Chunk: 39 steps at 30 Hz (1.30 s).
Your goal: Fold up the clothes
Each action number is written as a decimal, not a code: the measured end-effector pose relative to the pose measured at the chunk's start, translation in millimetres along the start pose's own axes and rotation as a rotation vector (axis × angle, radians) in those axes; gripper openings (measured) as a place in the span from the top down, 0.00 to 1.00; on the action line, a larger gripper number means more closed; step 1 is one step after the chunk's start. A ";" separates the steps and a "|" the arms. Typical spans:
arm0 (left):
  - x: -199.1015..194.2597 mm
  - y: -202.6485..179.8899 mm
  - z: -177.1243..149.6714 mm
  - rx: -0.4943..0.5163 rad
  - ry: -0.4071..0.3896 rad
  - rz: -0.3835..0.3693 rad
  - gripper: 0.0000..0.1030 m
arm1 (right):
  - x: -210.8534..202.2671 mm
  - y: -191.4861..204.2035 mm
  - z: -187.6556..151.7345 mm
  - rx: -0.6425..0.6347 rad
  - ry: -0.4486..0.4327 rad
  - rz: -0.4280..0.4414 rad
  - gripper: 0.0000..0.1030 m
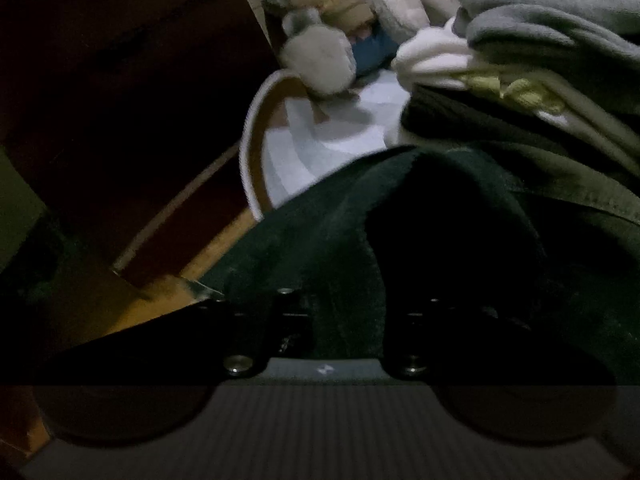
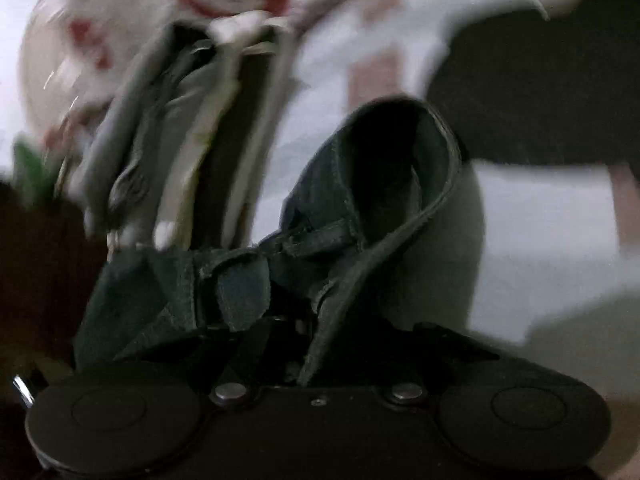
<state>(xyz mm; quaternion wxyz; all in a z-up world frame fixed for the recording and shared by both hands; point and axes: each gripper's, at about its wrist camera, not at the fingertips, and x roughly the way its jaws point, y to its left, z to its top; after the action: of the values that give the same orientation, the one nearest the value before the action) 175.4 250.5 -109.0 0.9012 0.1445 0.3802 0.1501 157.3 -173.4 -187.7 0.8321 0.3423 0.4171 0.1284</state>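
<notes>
Nearest in the right wrist view, the right gripper (image 2: 280,328) pinches a bunched, seamed edge of the dark green heavy cotton garment (image 2: 360,208), its hem looping upward. It looks soft, limp and fairly thick, so the stitched hem should give the surest hold.

The left gripper (image 1: 344,320) is buried in the same dark cloth (image 1: 400,220); whether its fingers are spread or pressed together I cannot tell.

Farther off, only the left view shows the grey plush rabbit toy (image 1: 316,20) beside a stack of folded grey and white clothes (image 1: 540,48) on a pale patterned bed cover (image 1: 320,136); the right view blurs them.
</notes>
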 end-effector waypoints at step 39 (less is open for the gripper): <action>-278.9 -216.2 166.9 -0.064 -0.559 -0.207 0.95 | -419.7 -62.1 115.8 -0.379 -0.621 -0.397 0.95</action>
<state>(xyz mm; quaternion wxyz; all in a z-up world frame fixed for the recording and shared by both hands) 146.0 -77.4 100.7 0.9855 0.1122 0.1253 0.0238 -16.3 -482.0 73.0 0.9753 0.1184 0.1732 -0.0692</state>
